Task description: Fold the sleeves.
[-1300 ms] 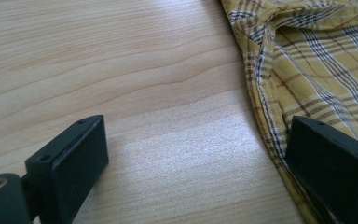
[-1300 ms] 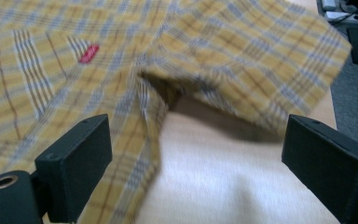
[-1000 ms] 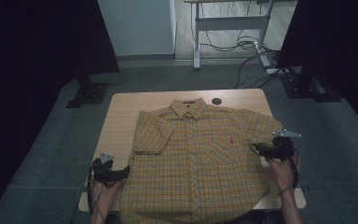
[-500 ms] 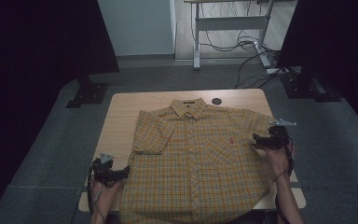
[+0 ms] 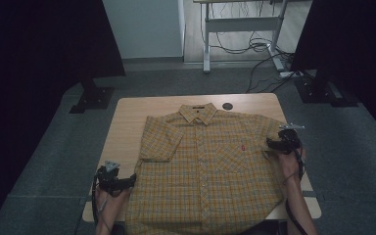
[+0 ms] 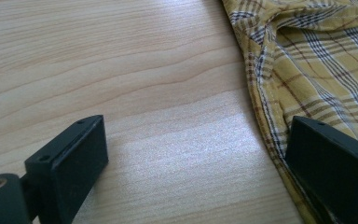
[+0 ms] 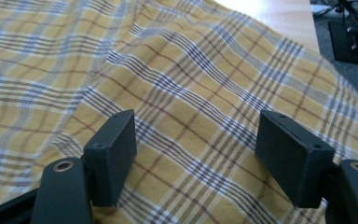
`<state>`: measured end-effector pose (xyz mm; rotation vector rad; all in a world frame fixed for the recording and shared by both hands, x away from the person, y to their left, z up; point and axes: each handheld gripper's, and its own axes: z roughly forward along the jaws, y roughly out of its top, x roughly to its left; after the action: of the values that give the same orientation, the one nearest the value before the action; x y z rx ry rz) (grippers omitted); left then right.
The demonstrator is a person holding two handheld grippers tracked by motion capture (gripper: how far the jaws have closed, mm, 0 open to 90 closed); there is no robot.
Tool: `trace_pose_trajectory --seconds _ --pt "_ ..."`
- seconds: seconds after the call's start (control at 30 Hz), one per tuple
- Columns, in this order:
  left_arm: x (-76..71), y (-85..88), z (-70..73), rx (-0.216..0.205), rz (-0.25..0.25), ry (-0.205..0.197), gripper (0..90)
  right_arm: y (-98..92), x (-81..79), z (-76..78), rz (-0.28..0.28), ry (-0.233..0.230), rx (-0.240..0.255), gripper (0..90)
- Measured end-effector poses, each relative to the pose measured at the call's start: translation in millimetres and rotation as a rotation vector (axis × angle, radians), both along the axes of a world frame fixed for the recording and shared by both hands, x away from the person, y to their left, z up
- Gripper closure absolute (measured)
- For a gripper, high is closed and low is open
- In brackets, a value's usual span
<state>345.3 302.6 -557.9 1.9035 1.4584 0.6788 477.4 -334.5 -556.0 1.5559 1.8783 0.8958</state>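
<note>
Holding both grippers open, we kept the left (image 5: 127,182) at the shirt's (image 5: 210,161) edge while the right's (image 5: 270,144) jaws, just closing, straddled its sleeve.

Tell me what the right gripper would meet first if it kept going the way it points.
Probably the shirt: the right gripper, jaws apart and just closing, aims across the plaid cloth, nothing pinched.

High view dim and murky — both close views bright, with soft glare on the wood.
</note>
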Motion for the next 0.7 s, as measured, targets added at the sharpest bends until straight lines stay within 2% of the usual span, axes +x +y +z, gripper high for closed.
trace_pose_trajectory --seconds 0.07,0.17,0.5,0.6,0.7 --pt "0.0 0.0 0.0 0.000 0.000 0.000 5.8 -1.1 2.1 -4.6 0.006 0.021 -0.001 29.2" --pt "0.0 0.0 0.0 0.000 0.000 0.000 5.8 -2.8 1.5 -7.0 0.014 0.012 0.013 31.2" --pt "0.4 -0.6 -0.1 -0.001 -0.001 0.000 5.6 2.9 -5.5 -2.8 0.044 0.025 0.040 78.0" --pt "0.4 -0.6 -0.1 -0.001 -0.002 0.000 5.7 5.5 -5.7 -1.8 0.046 0.033 0.046 83.4" --pt "0.4 -0.6 -0.1 -0.001 -0.001 0.000 5.7 6.5 -7.5 2.9 0.044 0.014 0.057 85.0"
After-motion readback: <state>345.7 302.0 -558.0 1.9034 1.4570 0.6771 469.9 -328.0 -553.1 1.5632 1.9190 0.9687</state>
